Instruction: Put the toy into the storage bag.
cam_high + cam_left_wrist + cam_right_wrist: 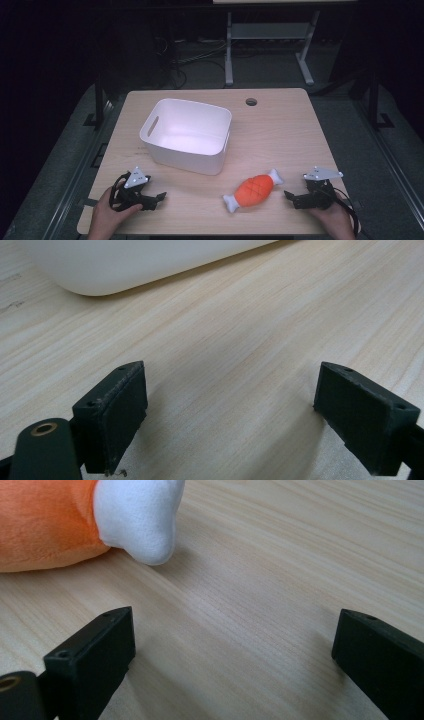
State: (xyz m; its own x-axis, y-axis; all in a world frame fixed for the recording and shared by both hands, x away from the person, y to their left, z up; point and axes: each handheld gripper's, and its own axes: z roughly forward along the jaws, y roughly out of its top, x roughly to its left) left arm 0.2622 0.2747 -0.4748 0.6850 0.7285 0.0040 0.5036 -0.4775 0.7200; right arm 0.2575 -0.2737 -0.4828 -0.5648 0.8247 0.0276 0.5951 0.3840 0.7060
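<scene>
A pale wooden desk was seen from above, with a white bin set left of centre. Nearer the front edge, right of the bin and apart from it, an orange plush toy with white bone ends was laid flat. The right gripper was held just beside the toy, jaws spread wide on nothing. The left gripper was rested at the front left, jaws likewise wide and empty.
</scene>
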